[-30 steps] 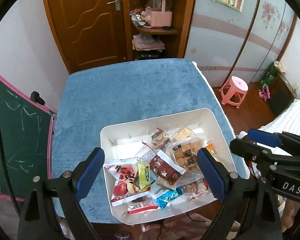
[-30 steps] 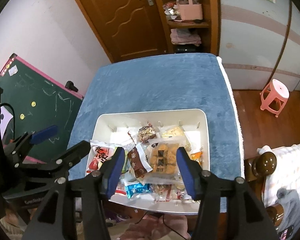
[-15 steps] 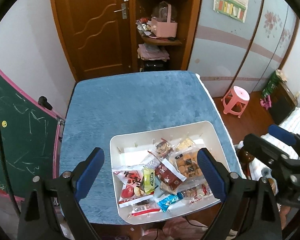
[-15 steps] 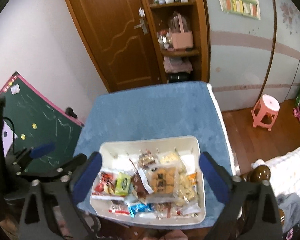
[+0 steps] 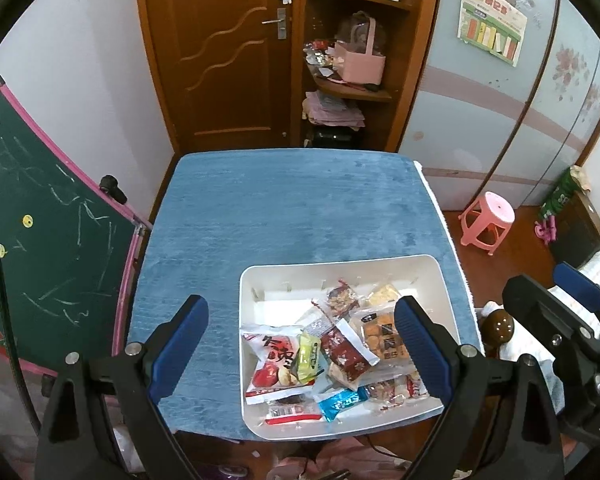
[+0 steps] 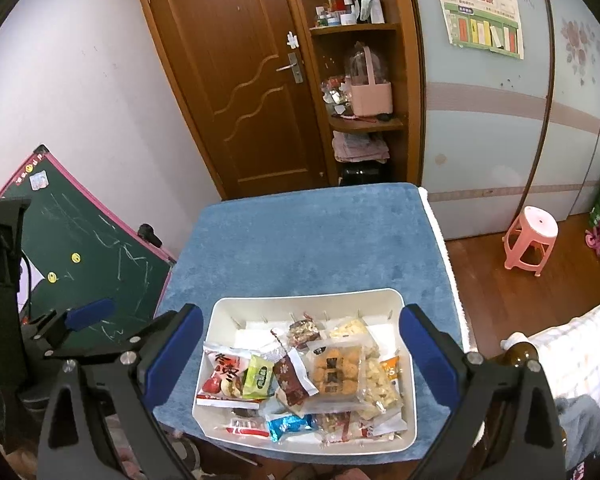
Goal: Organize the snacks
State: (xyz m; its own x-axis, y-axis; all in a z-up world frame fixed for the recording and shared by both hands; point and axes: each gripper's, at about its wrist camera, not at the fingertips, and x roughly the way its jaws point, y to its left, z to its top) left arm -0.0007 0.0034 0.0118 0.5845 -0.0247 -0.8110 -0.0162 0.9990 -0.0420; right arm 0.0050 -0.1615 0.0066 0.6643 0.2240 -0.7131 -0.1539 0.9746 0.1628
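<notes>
Only from right wrist: orange packet [image 6: 391, 368]. Snack bin [image 6: 404, 308] below, between spread right gripper [image 6: 300, 354]; left gripper [image 5: 300, 340] likewise spread.

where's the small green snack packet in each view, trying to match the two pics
Left wrist view: the green snack packet lies in the white bin, left of centre, between the big red-and-white bag and the dark red packet.
Right wrist view: the same packet sits in the bin's left half, again between those two.
Shared landmark: the pink stool on the floor at right.
</notes>
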